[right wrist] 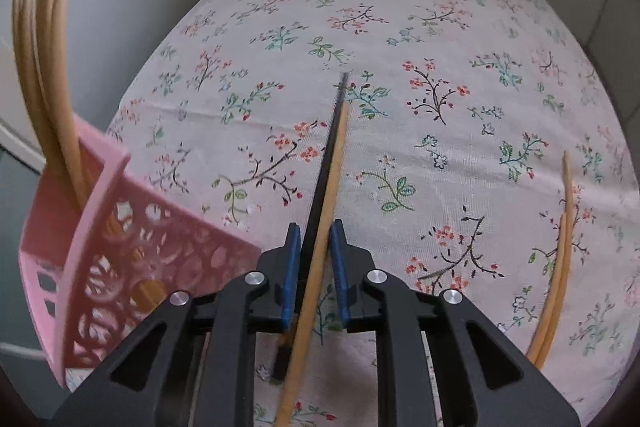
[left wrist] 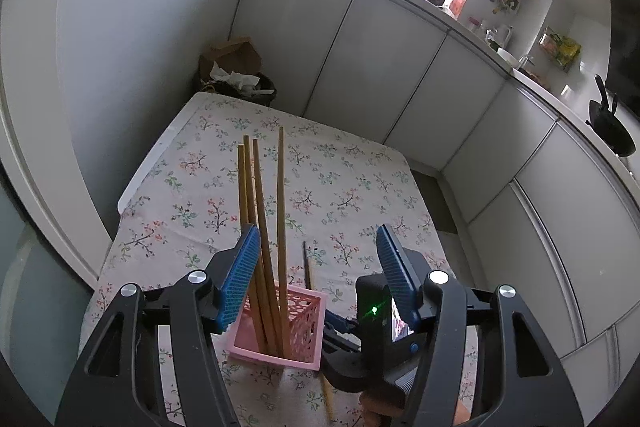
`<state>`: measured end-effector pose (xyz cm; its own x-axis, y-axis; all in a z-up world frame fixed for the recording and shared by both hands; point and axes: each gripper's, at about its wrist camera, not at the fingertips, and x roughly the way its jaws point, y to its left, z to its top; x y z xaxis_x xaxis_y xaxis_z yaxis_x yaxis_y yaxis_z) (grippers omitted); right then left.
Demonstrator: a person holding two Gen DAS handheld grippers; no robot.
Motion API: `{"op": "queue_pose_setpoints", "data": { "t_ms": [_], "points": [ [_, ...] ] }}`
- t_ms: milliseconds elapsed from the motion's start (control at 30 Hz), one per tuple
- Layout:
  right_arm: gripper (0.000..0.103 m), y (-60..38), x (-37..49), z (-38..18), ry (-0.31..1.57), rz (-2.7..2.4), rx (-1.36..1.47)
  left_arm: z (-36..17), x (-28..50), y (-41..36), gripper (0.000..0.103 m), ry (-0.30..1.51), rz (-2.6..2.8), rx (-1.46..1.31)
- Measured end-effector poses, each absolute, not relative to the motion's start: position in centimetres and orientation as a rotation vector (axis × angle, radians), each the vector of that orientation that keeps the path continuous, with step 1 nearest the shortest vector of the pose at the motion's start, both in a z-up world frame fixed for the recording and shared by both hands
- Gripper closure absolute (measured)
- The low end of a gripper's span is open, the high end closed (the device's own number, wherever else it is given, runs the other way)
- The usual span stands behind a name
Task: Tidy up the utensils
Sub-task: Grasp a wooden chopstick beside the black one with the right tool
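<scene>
Left wrist view shows me the pink basket (left wrist: 288,327) standing on the flowered tablecloth (left wrist: 340,187), with four wooden chopsticks (left wrist: 264,227) already upright inside it. So I judge that part of the sorting is done. What is left, as far as I see: one black chopstick (right wrist: 320,183) and one wooden chopstick (right wrist: 326,211) lying together on the cloth, and two more wooden sticks (right wrist: 560,259) lying far to the right in the right wrist view. Whether other utensils wait outside the pictures I cannot tell.

My left gripper (left wrist: 316,251) has its jaws about half open and holds nothing. The four standing sticks rise just beside the left blue pad (left wrist: 240,275), the nearest one seems to touch it, and the right pad stands well apart from them. The basket sits below, between the two fingers.

My right gripper (right wrist: 314,247) points steeply down at the cloth, just right of the basket. Its jaws are nearly closed, with only a narrow gap. The black and the wooden chopstick pass side by side through this gap. The pads look close to them but not clearly pressing, so I judge the pair is between the jaws and not firmly gripped.
</scene>
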<state>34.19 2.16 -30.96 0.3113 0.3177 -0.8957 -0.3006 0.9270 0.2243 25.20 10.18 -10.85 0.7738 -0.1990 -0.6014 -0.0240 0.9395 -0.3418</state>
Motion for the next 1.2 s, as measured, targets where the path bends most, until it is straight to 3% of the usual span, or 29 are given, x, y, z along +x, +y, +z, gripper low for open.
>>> {"op": "queue_pose_setpoints", "data": {
  "t_ms": [367, 900, 1200],
  "points": [
    [0.090, -4.4, 33.0, -30.5, 1.344, 0.355, 0.167, -11.4, 25.5, 5.7, 0.045, 0.744, -0.205, -0.302],
    [0.087, -10.1, 32.2, -31.7, 1.413, 0.453, 0.404, -12.3, 26.1, 0.4, 0.045, 0.794, -0.245, -0.216],
    [0.095, -8.3, 32.0, -31.6, 1.372, 0.443, 0.222, -12.7, 26.4, -1.0, 0.045, 0.811, -0.217, -0.200]
  ]
}}
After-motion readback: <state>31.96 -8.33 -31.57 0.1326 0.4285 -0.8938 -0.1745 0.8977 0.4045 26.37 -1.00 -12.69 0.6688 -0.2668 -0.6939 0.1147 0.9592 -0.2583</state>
